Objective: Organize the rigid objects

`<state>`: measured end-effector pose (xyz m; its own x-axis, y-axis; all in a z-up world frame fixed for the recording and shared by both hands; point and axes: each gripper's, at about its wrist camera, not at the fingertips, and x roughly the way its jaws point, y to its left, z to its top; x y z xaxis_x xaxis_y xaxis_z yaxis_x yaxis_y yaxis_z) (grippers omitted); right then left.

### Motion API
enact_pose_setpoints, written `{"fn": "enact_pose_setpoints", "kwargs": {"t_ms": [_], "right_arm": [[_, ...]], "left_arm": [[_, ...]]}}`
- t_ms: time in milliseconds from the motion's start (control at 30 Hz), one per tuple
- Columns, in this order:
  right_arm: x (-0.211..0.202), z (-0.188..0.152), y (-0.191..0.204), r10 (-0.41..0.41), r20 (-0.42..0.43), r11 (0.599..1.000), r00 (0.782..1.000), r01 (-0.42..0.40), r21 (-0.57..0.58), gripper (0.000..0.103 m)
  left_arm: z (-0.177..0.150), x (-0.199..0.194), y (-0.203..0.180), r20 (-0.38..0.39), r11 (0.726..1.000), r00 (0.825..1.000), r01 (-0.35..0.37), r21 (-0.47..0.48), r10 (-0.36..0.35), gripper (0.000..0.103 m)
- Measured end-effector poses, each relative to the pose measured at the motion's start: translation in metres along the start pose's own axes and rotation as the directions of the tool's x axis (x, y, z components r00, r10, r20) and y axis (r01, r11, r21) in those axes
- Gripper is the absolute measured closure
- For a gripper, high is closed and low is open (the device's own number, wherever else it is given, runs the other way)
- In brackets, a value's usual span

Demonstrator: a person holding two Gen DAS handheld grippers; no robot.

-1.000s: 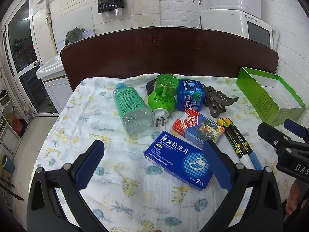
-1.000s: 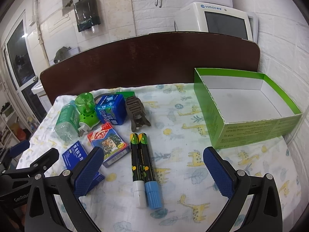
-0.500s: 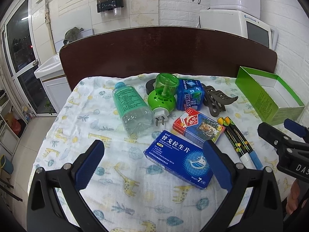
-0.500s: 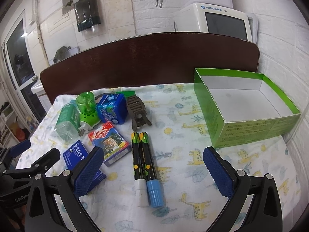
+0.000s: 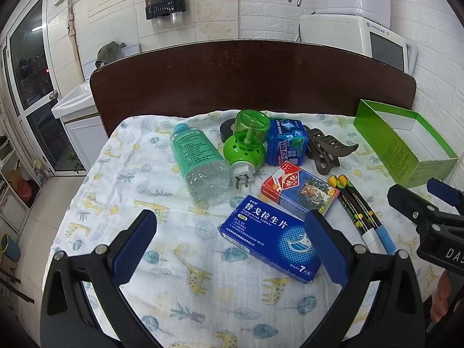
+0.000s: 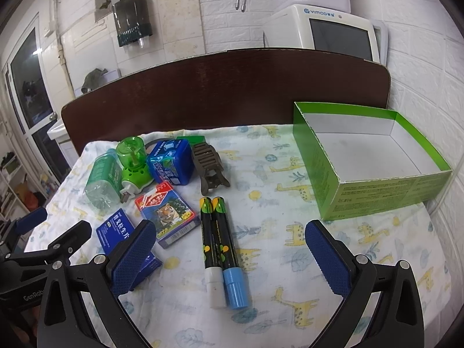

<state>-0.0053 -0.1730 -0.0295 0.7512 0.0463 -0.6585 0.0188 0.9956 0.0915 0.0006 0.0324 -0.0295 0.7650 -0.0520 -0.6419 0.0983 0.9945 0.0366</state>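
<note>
On the giraffe-print cloth lie a blue medicine box (image 5: 269, 239), a card pack (image 5: 300, 190), two markers (image 6: 220, 249), a green bottle (image 5: 200, 159), a green plug-in vaporizer (image 5: 246, 145), a blue tin (image 5: 285, 142) and a dark hair claw (image 5: 326, 152). An open green box (image 6: 374, 174) stands at the right. My left gripper (image 5: 232, 249) is open and empty, just short of the medicine box. My right gripper (image 6: 229, 258) is open and empty, over the marker caps.
A dark wooden headboard (image 5: 249, 78) runs along the far edge. A white appliance (image 6: 322, 30) stands behind it against the brick wall. A roll of black tape (image 5: 227, 129) lies behind the vaporizer. The cloth's left edge drops to the floor.
Both grippers have drifted slightly; the objects sit a touch lower in the right wrist view. Nothing was taken hold of or moved on the cloth.
</note>
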Motion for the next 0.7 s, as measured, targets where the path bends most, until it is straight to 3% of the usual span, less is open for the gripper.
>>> {"fn": "enact_pose_setpoints", "kwargs": {"t_ms": [267,400,433,467,500,533,567,633,700], "right_arm": [[-0.003,0.0,0.003,0.022,-0.004,1.0,1.0,-0.022,0.001,0.0],[-0.008,0.001,0.004,0.058,0.023,0.998,0.998,-0.058,0.003,0.022],[-0.009,0.001,0.004,0.078,0.024,0.997,0.997,-0.078,0.007,0.033],[-0.01,0.001,0.003,0.107,0.022,0.994,0.994,-0.107,0.014,0.039],[-0.01,0.002,0.002,0.156,0.011,0.987,0.988,-0.156,0.028,0.052],[-0.008,0.002,0.001,0.23,-0.007,0.972,0.973,-0.229,0.057,0.06],[-0.006,0.001,0.001,0.305,-0.034,0.949,0.952,-0.301,0.09,0.061],[0.0,-0.001,0.006,0.388,-0.083,0.919,0.918,-0.379,0.108,0.065],[0.008,-0.007,0.015,0.42,-0.123,0.907,0.899,-0.412,0.084,0.065]], "left_arm": [[-0.001,-0.002,0.001,0.005,1.0,1.0,0.011,0.014,-0.011,0.002],[0.001,-0.003,0.003,0.011,0.999,0.999,0.037,0.031,-0.037,0.007],[0.002,-0.004,0.005,0.011,0.998,0.998,0.057,0.035,-0.057,0.011],[0.003,-0.003,0.007,0.007,0.995,0.996,0.088,0.038,-0.089,0.02],[0.005,-0.002,0.01,-0.003,0.991,0.992,0.126,0.039,-0.126,0.034],[0.007,0.001,0.014,-0.022,0.984,0.985,0.174,0.033,-0.173,0.042],[0.009,0.004,0.018,-0.043,0.974,0.973,0.227,0.019,-0.226,0.053],[0.013,0.009,0.024,-0.063,0.946,0.944,0.323,-0.015,-0.324,0.058],[0.018,0.014,0.024,-0.076,0.934,0.932,0.356,-0.004,-0.356,0.059]]}}
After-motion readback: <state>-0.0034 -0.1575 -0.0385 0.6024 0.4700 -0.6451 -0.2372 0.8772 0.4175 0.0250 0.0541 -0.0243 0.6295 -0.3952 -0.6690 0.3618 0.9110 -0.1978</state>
